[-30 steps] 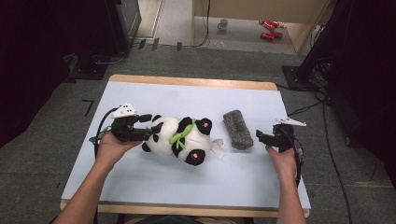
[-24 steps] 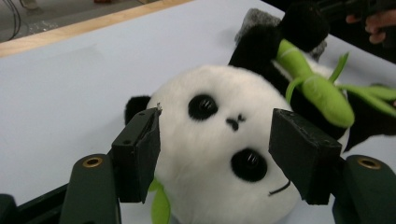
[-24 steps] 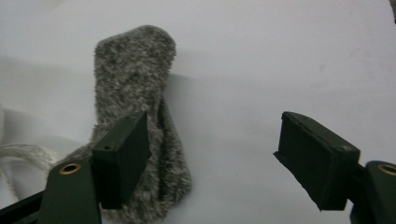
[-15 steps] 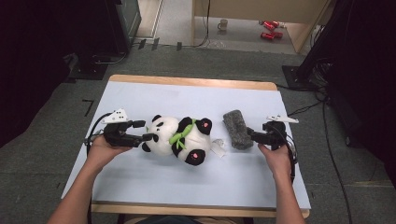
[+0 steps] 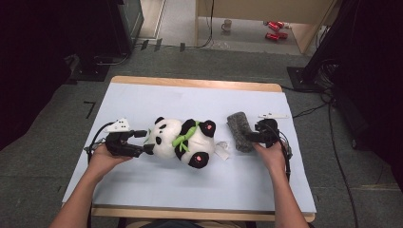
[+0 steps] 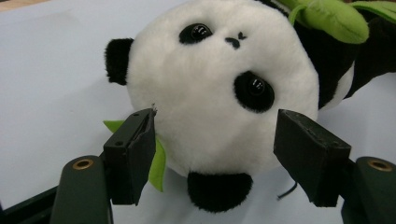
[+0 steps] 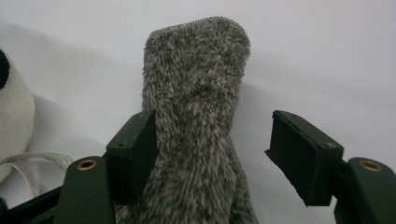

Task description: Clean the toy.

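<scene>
Near the table's left edge, the left gripper (image 5: 142,141) has its jaws wide, just opening further, straddling the head of the panda (image 5: 183,142) without pressing. The panda's long axis runs across mid-table. Toward the right edge, the right gripper (image 5: 252,137) has its jaws closing but still apart around the grey fuzzy sock (image 7: 196,130), which points away along them.

Both bare forearms come in from the near edge of the worktop, one hand around each black two-jaw claw. The left claw (image 5: 144,141) lies level and points toward the right; its jaws, which have just been opening, stand wide apart. The right claw (image 5: 252,137) points toward the left, its jaws apart though they have just been closing.
</scene>
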